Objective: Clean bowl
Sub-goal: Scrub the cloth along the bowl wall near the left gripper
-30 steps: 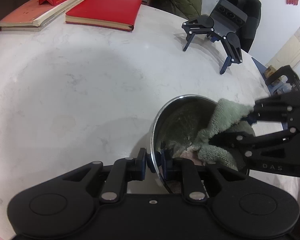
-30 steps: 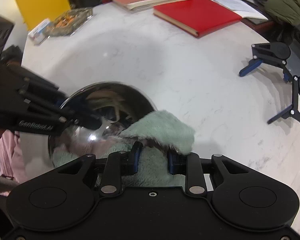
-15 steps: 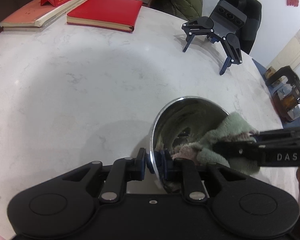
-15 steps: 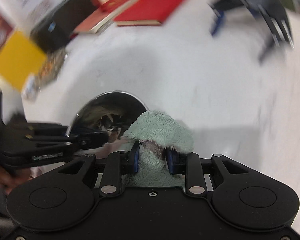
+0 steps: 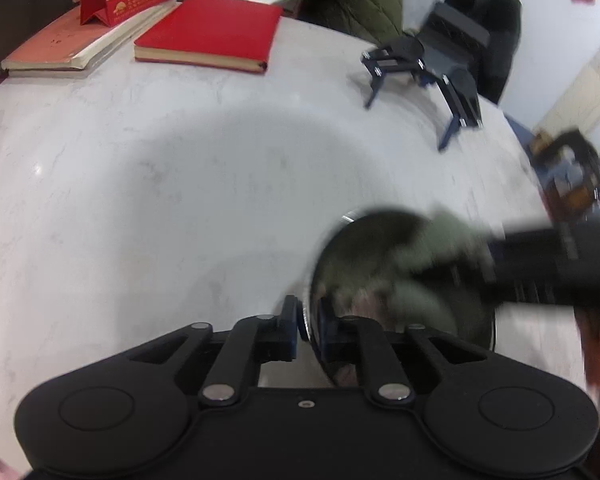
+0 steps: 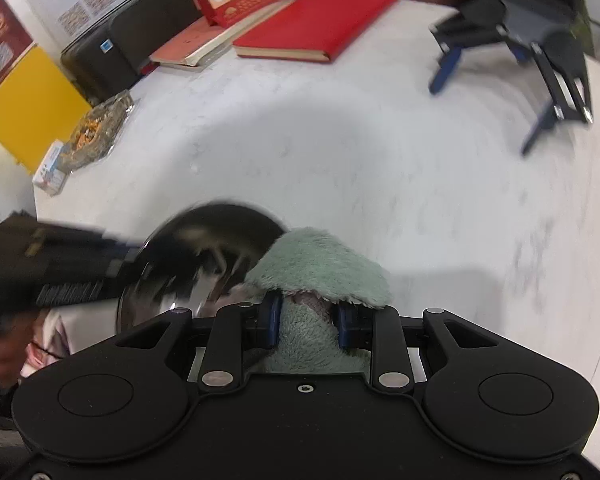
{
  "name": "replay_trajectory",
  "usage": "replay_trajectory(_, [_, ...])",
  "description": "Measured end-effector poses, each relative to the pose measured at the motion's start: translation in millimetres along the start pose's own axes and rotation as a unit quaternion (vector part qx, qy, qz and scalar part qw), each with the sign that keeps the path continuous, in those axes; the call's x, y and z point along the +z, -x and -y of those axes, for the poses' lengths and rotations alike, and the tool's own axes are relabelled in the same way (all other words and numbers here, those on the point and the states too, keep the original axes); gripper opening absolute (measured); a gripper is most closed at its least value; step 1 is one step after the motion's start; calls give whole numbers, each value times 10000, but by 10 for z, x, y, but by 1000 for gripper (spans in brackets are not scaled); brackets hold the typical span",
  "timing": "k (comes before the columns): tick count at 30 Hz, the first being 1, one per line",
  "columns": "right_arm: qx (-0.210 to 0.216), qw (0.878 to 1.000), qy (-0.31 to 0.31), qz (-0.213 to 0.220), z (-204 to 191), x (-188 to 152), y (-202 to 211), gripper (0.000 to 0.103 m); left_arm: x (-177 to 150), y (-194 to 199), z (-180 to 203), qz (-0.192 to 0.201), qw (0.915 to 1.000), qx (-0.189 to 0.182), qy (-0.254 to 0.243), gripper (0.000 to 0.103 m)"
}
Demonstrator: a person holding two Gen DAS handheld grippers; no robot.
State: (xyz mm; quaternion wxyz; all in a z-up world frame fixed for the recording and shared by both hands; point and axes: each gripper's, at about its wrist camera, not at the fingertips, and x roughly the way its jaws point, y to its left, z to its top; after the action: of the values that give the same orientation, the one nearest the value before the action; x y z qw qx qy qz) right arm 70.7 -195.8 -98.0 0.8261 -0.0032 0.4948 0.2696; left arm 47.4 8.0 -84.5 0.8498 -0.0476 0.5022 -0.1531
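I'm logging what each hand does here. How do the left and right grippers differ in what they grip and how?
The left gripper pinches the thin rim of the steel bowl, jaws nearly together; the right gripper clamps a bunched green cloth, jaws further apart. The left one holds the bowl tilted; the right one pushes the cloth into it. Both are black with blue pads and both are shut on something.

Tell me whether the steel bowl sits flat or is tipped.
Tipped: the round steel bowl stands on edge, its opening facing sideways, rim pinched by the left gripper, with the green fleece cloth inside.
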Motion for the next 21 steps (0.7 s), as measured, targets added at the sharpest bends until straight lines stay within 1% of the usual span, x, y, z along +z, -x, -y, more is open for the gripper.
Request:
replay_trajectory(2, [12,9996,279,-31,-45,64,-14,25,34,29,-12,4,10000,-18,-12,14])
replay_trajectory(4, [-15,9987,494,-76,-85,86,-25,25,109,25,-23,115,9999,-16,-31,15])
replay_trajectory(7, [-66,9962,851,-196,-149,117,-50,25,258,-130,-29,70,9998,-82,-139,15])
replay_trajectory(9, [-81,9951,953,-247,-165,131,-59,25,302,-264,-48,-45,9996,-238,-140,17])
replay_trajectory(10, [-86,9947,990,-267,-169,138,-63,25,311,-302,-61,-37,9994,-330,-98,16])
replay_trajectory(12, [-120,9938,1060,-309,-176,160,-86,25,300,-298,-80,11,9993,-372,-30,12])
replay_trajectory(14, [-126,9926,1171,-297,-183,214,-128,25,264,-254,-107,40,9995,-309,74,9])
replay_trajectory(16, [-22,9918,1254,-240,-200,302,-188,25,208,-172,-147,73,9996,-154,213,9])
replay_trajectory(18, [187,9892,1442,-181,-276,396,-249,25,173,-87,-181,111,9996,97,225,10])
replay_trajectory(19, [213,9866,1607,-156,-343,431,-288,25,165,-59,-198,110,9995,178,228,11])
replay_trajectory(20, [236,9837,1776,-131,-412,465,-326,26,172,-53,-222,69,9994,211,259,11])
replay_trajectory(21, [227,9821,1864,-118,-448,479,-341,26,187,-64,-255,-4,9992,237,306,13])
